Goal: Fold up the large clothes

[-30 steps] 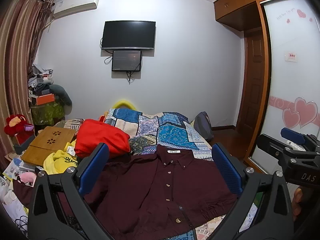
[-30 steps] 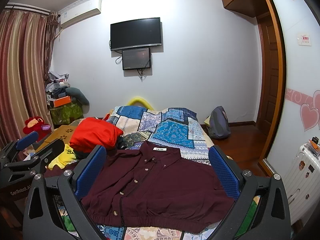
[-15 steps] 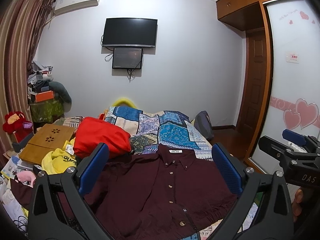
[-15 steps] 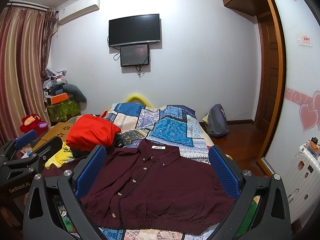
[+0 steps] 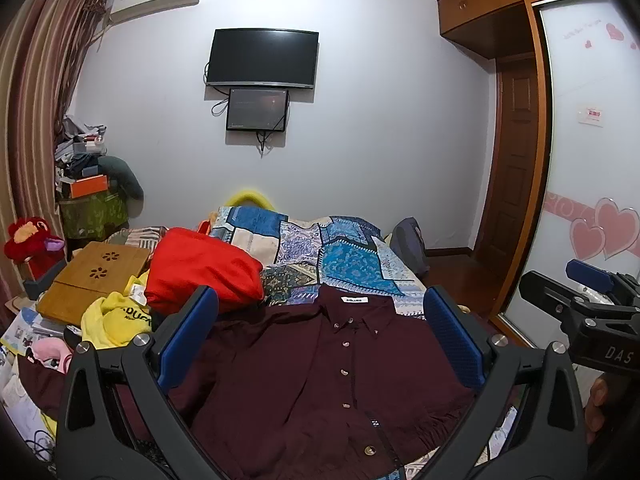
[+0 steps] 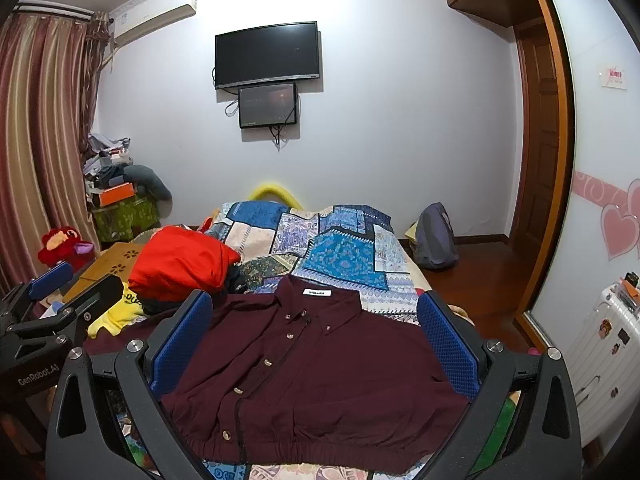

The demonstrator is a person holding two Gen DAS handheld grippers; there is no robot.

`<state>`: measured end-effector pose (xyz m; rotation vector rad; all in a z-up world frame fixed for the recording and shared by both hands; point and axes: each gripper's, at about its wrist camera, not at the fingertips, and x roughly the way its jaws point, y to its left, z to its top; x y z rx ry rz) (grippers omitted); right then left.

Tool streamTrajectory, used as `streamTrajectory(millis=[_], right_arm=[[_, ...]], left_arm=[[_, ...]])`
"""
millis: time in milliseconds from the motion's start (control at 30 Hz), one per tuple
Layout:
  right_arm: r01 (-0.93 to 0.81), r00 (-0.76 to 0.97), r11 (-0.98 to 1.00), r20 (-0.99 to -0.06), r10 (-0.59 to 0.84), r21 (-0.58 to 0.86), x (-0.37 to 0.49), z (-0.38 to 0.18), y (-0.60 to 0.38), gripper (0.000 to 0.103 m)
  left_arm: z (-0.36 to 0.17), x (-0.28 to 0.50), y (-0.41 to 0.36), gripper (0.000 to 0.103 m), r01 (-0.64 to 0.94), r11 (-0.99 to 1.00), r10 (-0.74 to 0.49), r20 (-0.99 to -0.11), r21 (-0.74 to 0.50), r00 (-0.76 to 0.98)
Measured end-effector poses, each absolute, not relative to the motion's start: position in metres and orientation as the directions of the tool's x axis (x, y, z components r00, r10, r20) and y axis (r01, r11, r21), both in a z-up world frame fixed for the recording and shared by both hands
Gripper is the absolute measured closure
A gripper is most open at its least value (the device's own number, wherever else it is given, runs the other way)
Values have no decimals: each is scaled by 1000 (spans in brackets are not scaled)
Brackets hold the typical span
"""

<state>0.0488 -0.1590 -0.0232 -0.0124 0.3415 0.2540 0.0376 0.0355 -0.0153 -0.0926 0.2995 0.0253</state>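
Observation:
A dark maroon button-up shirt (image 5: 320, 368) (image 6: 320, 360) lies spread flat, front up, collar away from me, on the patchwork bedspread (image 5: 344, 256) (image 6: 344, 252). My left gripper (image 5: 320, 336) hovers above its near hem, open, blue pads wide apart and holding nothing. My right gripper (image 6: 316, 336) also hangs open over the shirt's near edge, empty. The right gripper (image 5: 588, 304) shows at the right edge of the left wrist view; the left gripper (image 6: 60, 296) shows at the left edge of the right wrist view. The shirt's left sleeve runs off behind the fingers.
A red bundle (image 5: 200, 272) (image 6: 180, 260) and yellow garment (image 5: 112, 316) lie left of the shirt. A wooden lap tray (image 5: 96, 276) and clutter sit further left. A grey backpack (image 6: 434, 236) rests on the floor right of the bed; a white suitcase (image 6: 600, 352) stands nearer.
Both views have tilted slightly, and the shirt sits a little higher in the right wrist frame. Both grippers stay open. The shirt has not moved.

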Motion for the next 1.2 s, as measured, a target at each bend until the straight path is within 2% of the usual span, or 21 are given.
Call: streamTrajectory(millis=[367, 567, 933, 1200], right_arm=[[-256, 897, 966, -367, 248, 28, 61, -27, -156, 1], [-264, 879, 964, -405, 251, 26, 77, -36, -151, 1], [-235, 823, 971, -524, 220, 39, 118, -61, -143, 1], [-238, 772, 971, -605, 194, 9, 139, -80, -127, 1]], left_arm=[[-24, 49, 49, 0, -65, 993, 30, -324, -99, 946], [-33, 58, 69, 0, -134, 987, 96, -347, -85, 933], [-72, 58, 187, 0, -487, 859, 370, -470, -155, 801], [-130, 35, 294, 0, -670, 703, 419, -624, -238, 660]])
